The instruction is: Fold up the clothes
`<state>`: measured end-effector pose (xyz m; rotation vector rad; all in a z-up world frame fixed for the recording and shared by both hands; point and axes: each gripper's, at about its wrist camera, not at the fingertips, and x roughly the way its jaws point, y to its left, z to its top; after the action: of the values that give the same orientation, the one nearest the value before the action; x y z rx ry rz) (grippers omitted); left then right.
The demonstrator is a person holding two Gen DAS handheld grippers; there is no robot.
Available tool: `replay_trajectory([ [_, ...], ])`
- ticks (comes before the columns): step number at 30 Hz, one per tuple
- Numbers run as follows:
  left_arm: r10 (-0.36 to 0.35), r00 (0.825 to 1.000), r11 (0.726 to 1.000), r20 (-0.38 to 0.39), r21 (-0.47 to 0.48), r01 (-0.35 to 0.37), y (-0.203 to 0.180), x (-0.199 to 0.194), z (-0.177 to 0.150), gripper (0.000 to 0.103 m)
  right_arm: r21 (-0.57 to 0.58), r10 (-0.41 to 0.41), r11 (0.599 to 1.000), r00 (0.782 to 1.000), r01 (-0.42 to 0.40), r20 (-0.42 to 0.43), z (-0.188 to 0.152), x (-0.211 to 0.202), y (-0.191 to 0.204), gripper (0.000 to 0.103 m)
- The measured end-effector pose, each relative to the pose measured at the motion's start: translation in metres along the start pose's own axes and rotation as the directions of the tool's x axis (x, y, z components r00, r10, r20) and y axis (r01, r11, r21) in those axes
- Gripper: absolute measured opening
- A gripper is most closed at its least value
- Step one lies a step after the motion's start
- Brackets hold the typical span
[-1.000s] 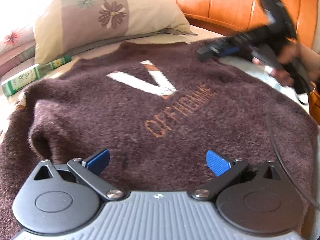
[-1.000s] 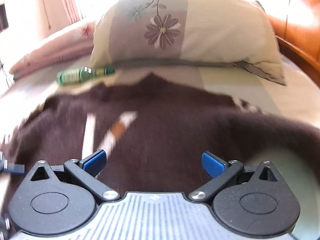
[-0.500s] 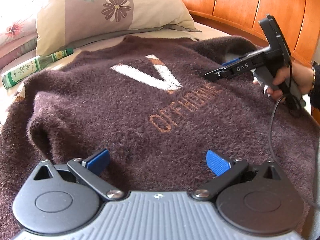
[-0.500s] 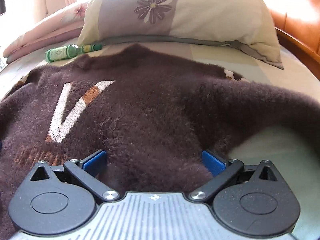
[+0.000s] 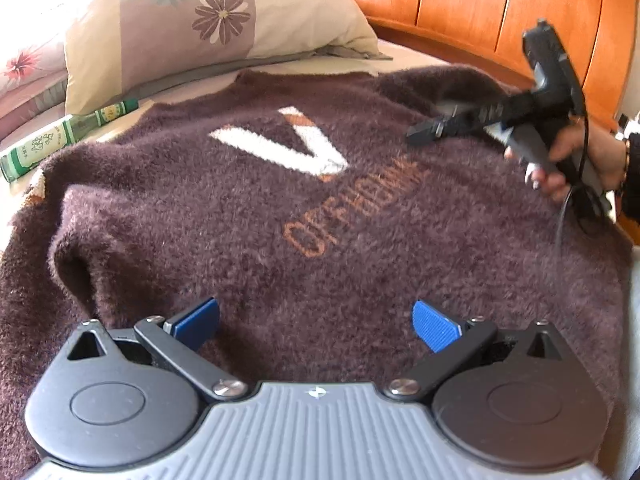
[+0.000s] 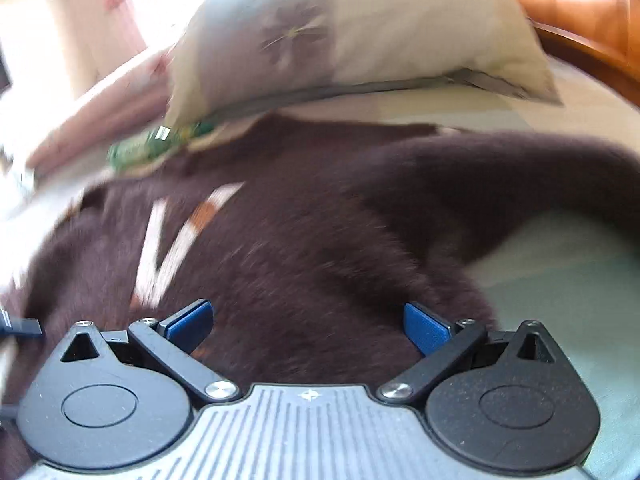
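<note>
Sweater (image 5: 320,208), brown and fuzzy, spread flat across the bed (image 6: 560,280), white V uppermost.
Pillow (image 5: 208,20) lies beyond its collar; green bottle (image 5: 60,140) just beside its shoulder. My left gripper (image 5: 316,320) hovers wide over the hem; my right gripper (image 6: 306,320), wide too and empty, hangs above the sleeve side.

Left gripper (image 5: 316,318) jaws spread wide, right gripper (image 6: 308,320) jaws likewise, hand (image 5: 576,160) gripping its handle

Both wrist views skim low over the sweater (image 5: 320,208), facing the pillow (image 6: 360,28).
</note>
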<state>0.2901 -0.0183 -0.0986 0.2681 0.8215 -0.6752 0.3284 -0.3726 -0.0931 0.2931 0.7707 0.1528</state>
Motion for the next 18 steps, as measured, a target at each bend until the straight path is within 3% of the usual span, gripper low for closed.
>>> replay_trajectory([
  [3,0.006,1.000,1.000,-0.016,-0.006,-0.006,0.000,0.001,-0.001,0.102,0.056,-0.075,0.996,0.997,0.076,-0.021,0.004,-0.014,-0.002,0.103],
  [7,0.006,1.000,1.000,-0.018,-0.003,-0.006,-0.002,0.000,-0.002,0.102,-0.049,-0.138,0.989,0.990,0.137,-0.030,-0.007,-0.030,0.028,0.103],
  [9,0.006,1.000,1.000,-0.020,0.004,-0.006,-0.004,0.000,-0.002,0.102,-0.105,-0.156,0.983,0.987,0.152,-0.037,-0.019,-0.024,0.039,0.103],
  [12,0.011,1.000,1.000,-0.026,0.014,-0.011,-0.006,0.001,-0.004,0.102,-0.185,-0.259,0.951,0.965,0.249,-0.031,-0.028,-0.002,0.039,0.103],
  [15,0.009,1.000,1.000,-0.026,0.015,-0.008,-0.005,0.001,-0.004,0.102,-0.106,-0.270,0.957,0.963,0.268,-0.003,-0.012,0.004,0.023,0.103],
  [18,0.010,1.000,1.000,-0.023,0.011,-0.010,-0.005,0.000,-0.003,0.102,0.003,-0.265,0.964,0.962,0.265,-0.061,0.006,-0.001,0.020,0.103],
])
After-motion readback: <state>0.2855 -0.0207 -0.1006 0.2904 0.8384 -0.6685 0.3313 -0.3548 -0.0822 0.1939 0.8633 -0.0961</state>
